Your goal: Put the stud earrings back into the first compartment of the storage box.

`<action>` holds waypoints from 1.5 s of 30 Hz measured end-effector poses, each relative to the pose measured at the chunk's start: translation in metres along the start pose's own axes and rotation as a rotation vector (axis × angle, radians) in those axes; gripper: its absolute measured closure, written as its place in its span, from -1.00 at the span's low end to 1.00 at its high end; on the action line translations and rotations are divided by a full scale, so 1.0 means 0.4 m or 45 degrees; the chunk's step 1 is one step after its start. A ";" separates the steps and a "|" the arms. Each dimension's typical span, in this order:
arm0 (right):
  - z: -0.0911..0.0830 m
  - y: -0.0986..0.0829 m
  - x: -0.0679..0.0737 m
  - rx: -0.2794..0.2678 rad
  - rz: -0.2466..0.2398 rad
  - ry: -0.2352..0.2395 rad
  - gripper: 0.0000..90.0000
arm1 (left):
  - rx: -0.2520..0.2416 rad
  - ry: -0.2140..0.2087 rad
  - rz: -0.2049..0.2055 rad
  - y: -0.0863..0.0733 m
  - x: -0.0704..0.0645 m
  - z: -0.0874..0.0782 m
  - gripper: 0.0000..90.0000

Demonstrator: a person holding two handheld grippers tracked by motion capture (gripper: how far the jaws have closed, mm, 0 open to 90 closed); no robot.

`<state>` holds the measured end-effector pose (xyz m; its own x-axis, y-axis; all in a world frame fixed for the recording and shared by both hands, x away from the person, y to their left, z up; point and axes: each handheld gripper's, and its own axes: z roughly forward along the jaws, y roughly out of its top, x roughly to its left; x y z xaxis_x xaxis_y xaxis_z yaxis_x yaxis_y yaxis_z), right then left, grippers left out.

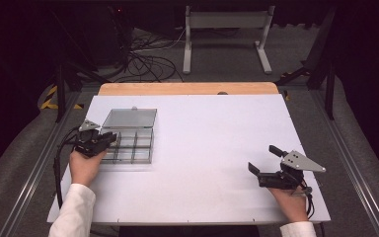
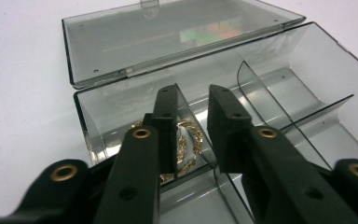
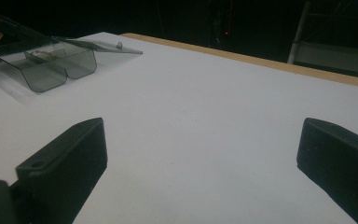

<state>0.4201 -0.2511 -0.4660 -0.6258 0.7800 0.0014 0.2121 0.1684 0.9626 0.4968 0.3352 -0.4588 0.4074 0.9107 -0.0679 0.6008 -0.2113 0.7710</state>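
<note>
Gold chain (image 2: pixel 186 144) lay in the box (image 1: pixel 128 140) at nine o'clock. Left gripper (image 2: pixel 191 105) hovered above, narrowly parted. Right gripper (image 1: pixel 264 160) stood spread at four o'clock.

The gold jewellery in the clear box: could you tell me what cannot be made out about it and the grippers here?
- Gold chain, left gripper view: the left gripper jaws cover most of it; grip or contact unclear.
- Clear box, high view: contents too small.
- Right gripper, right gripper view: jaws cut off by the frame edges.
</note>
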 end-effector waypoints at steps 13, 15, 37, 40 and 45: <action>0.000 0.000 0.001 0.000 -0.002 -0.002 -0.95 | -0.007 0.033 0.021 0.001 -0.013 0.000 0.22; 0.001 0.000 0.001 0.000 -0.002 0.000 -0.95 | -0.011 0.035 0.028 0.002 -0.017 -0.001 0.14; 0.002 -0.001 0.000 0.001 0.011 -0.006 -1.00 | -0.078 -0.064 0.071 0.007 -0.059 -0.009 -0.47; 0.003 -0.001 -0.001 0.002 0.013 -0.006 -1.00 | -0.088 -0.077 0.079 0.008 -0.067 -0.012 -0.51; 0.002 -0.001 -0.003 0.000 0.022 -0.022 -1.00 | -0.110 -0.097 0.096 0.009 -0.078 -0.018 -0.59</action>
<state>0.4213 -0.2514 -0.4667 -0.6090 0.7931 0.0131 0.2223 0.1549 0.9626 0.4813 0.3085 -0.4493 0.5025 0.8630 -0.0529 0.5064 -0.2442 0.8270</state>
